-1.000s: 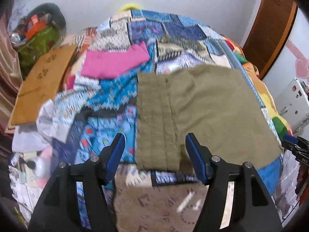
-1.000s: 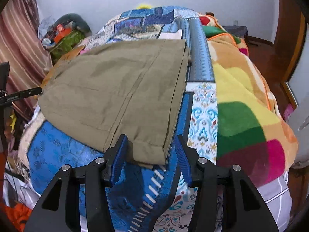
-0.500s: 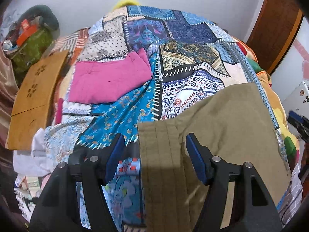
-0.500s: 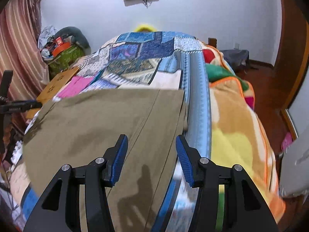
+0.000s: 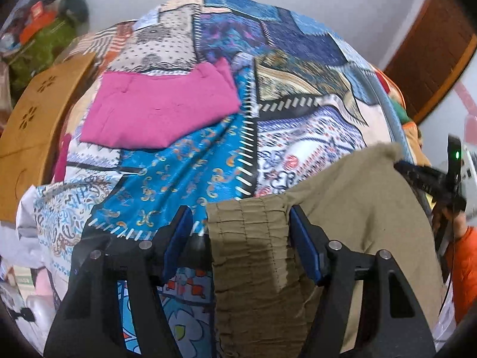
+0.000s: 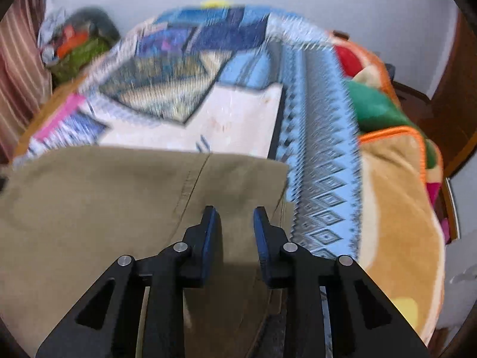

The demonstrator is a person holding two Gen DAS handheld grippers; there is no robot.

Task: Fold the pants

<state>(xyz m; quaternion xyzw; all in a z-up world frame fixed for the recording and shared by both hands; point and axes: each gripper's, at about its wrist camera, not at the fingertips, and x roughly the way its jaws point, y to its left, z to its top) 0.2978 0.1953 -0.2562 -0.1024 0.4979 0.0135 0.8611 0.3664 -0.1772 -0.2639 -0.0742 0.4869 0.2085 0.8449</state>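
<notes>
Olive-green pants (image 5: 342, 223) lie folded on a patchwork bedspread (image 5: 268, 74). In the left wrist view my left gripper (image 5: 240, 223) is open, its blue pads (image 5: 179, 232) standing either side of the ribbed elastic waistband (image 5: 250, 238). In the right wrist view the pants (image 6: 104, 203) fill the lower left. My right gripper (image 6: 234, 217) has narrowed around the pants' right edge near the leg hems; its jaws still show a gap with cloth between them. The right gripper also shows in the left wrist view (image 5: 432, 182) at the far right.
A folded pink garment (image 5: 158, 110) lies on the bed to the far left. A wooden board (image 5: 32, 125) leans at the bed's left side. An orange, green and yellow blanket (image 6: 396, 179) covers the bed's right side. A brown door (image 5: 432, 38) stands at the right.
Both grippers have moved forward over the pants toward the head of the bed. The right gripper's jaws have closed in from wide open to a narrow gap around the pants' edge.
</notes>
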